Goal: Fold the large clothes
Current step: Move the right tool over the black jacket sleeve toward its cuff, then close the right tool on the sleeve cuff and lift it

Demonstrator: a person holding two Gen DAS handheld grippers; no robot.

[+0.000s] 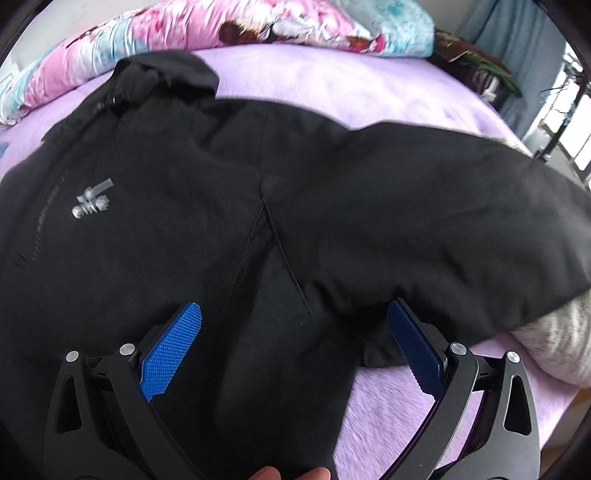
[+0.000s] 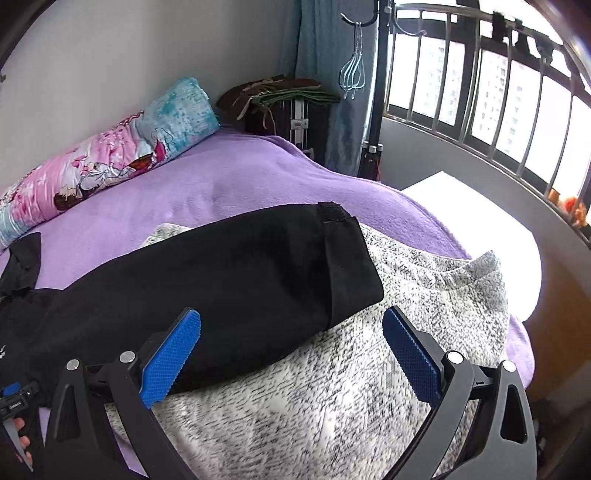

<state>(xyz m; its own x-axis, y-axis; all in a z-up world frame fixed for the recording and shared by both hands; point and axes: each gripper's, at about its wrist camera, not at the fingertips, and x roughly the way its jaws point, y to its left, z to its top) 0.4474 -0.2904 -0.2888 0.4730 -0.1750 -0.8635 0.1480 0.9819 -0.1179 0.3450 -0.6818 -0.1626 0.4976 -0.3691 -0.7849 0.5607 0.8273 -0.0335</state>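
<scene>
A large black jacket lies spread on the purple bed, hood at the far left, a grey logo on its chest. Its sleeve stretches right; in the right wrist view the sleeve lies across a grey speckled garment, cuff at the far end. My left gripper is open and empty, hovering over the jacket's armpit area. My right gripper is open and empty, above the sleeve's near edge and the grey garment.
A pink and blue floral quilt roll lies along the wall side of the bed. A dark rack with folded cloth and a barred window stand beyond the bed. A white surface lies beside the bed.
</scene>
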